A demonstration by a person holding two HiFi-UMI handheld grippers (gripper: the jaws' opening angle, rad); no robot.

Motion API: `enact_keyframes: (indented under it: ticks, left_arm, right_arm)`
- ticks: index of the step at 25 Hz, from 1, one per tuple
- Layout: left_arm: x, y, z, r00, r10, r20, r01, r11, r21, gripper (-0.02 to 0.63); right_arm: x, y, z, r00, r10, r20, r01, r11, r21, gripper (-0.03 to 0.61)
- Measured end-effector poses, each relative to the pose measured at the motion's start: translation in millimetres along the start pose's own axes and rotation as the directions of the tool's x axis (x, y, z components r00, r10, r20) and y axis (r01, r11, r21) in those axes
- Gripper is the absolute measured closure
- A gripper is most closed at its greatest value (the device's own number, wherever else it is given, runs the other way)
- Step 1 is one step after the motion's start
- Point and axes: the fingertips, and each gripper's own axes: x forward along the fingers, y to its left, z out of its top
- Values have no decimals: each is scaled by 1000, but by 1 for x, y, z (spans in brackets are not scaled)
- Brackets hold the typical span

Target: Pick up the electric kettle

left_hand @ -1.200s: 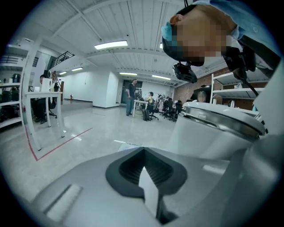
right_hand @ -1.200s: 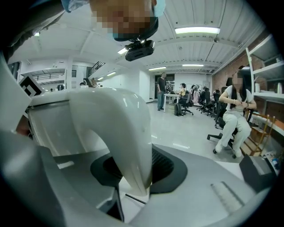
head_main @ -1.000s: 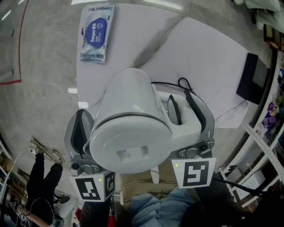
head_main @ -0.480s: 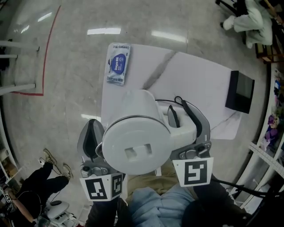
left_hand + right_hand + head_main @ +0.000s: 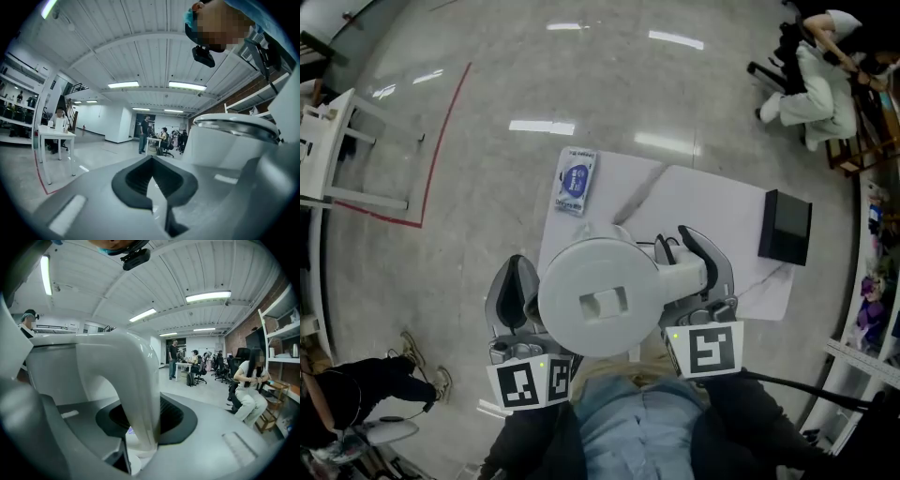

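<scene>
Kettle (image 5: 598, 300), handle (image 5: 136, 394) clamped in right hand-held gripper (image 5: 677, 251), left hand-held gripper (image 5: 530, 286) alongside

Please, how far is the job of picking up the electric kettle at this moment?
Done: the electric kettle hangs high above the white table, clear of it. In hand: the right gripper is clamped on the handle, and the left gripper stands beside the body, jaws apart. Left: nothing of the pickup itself seems to remain, only holding it steady.
</scene>
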Motion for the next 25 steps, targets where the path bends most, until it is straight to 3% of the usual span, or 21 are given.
enact_keyframes:
  ticks: [11,25]
  left_arm:
    - [-29,-10,37,998,-13,59,14,1000,-13,614]
    - [-32,0,46,997,-22,73,23,1000,-6,614]
  right_arm:
    - [-30,1,26,999,-18,31,18,1000,-14,439]
    - [-34,12,36,998,-38,44,39,999,-18,439]
